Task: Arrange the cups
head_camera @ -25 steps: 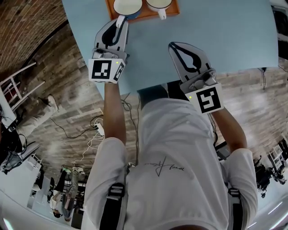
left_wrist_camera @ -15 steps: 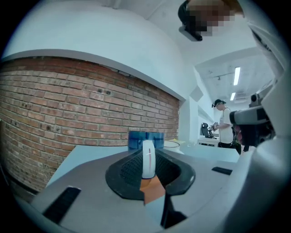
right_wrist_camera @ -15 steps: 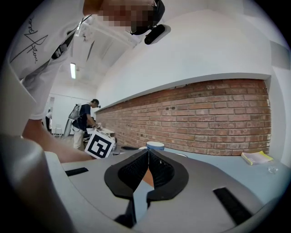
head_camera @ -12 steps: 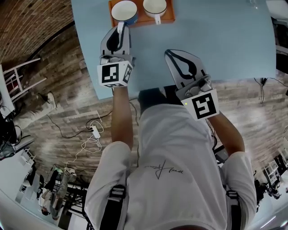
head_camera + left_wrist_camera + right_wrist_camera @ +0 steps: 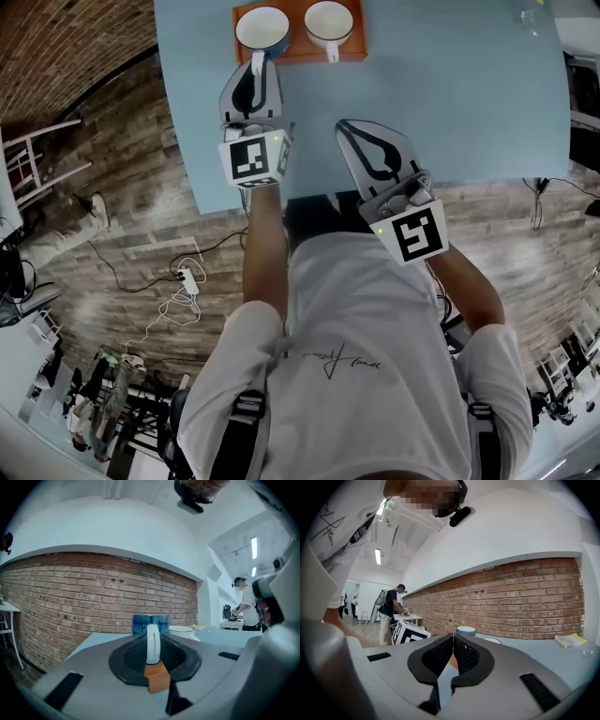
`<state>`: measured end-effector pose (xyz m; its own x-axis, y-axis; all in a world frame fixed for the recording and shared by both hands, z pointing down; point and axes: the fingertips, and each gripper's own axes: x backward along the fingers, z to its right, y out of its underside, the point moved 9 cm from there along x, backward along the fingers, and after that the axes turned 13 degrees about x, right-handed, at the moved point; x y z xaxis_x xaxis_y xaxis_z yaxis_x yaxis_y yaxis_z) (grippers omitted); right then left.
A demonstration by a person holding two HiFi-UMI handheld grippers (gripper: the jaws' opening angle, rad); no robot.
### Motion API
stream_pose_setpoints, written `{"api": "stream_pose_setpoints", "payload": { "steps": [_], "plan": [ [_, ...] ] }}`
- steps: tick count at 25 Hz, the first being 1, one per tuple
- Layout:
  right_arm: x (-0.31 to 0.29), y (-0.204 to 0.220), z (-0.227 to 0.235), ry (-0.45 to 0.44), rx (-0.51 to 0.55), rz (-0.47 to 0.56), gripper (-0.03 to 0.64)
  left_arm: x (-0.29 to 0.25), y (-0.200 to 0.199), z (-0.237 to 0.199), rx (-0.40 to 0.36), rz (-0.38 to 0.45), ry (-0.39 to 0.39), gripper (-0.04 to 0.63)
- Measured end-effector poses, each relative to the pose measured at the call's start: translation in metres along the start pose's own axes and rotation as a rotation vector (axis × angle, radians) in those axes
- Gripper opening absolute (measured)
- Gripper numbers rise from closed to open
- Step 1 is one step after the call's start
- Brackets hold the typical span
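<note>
Since the earlier frames the left gripper (image 5: 253, 75) had swung round to point more squarely at the tray (image 5: 298, 54), while the tray and both cups, cut off by the top edge a second before, now showed whole in the head view. The blue cup (image 5: 262, 30), white inside, was on the left half of the orange tray at the far edge of the bench (image 5: 469, 94), its white handle (image 5: 257, 64) turned back toward the person. The left gripper was clamped on that handle; its own view showed the white loop (image 5: 153, 643) upright between the black pads, with the blue cup wall (image 5: 150, 623) just beyond. The white cup (image 5: 329, 21) stood beside it on the tray's right half, the two cups close but apart. Nearer the person and to the right, the right gripper (image 5: 345, 127) hung over bare bench, well apart from the tray, its jaws shut together with nothing between them (image 5: 453, 637). A brick wall (image 5: 93, 588) ran behind the bench, and plank flooring (image 5: 141, 234) lay below its left edge.
</note>
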<state>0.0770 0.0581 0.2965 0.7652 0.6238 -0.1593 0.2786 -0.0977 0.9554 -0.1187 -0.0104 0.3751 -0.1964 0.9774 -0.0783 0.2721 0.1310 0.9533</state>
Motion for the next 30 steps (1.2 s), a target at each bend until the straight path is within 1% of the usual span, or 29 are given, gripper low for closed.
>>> {"api": "stream_pose_setpoints", "payload": {
  "steps": [6, 10, 14, 19, 30],
  "plan": [
    [-0.007, 0.005, -0.002, -0.001, -0.011, -0.018, 0.023, -0.006, 0.01, -0.005, 0.003, 0.006, -0.048, 0.054],
    [-0.006, 0.009, -0.002, -0.005, -0.013, -0.051, 0.023, -0.01, 0.014, -0.001, 0.001, 0.011, -0.073, 0.054],
    [-0.01, 0.01, -0.002, 0.003, -0.014, -0.053, 0.023, -0.015, 0.017, -0.003, -0.007, 0.014, -0.089, 0.054],
    [-0.011, 0.014, -0.002, 0.011, -0.022, -0.061, 0.023, -0.016, 0.025, -0.001, 0.003, 0.031, -0.119, 0.054],
    [-0.013, 0.019, -0.001, 0.02, -0.033, -0.084, 0.023, -0.02, 0.029, 0.002, -0.017, 0.02, -0.095, 0.054]
  ]
}}
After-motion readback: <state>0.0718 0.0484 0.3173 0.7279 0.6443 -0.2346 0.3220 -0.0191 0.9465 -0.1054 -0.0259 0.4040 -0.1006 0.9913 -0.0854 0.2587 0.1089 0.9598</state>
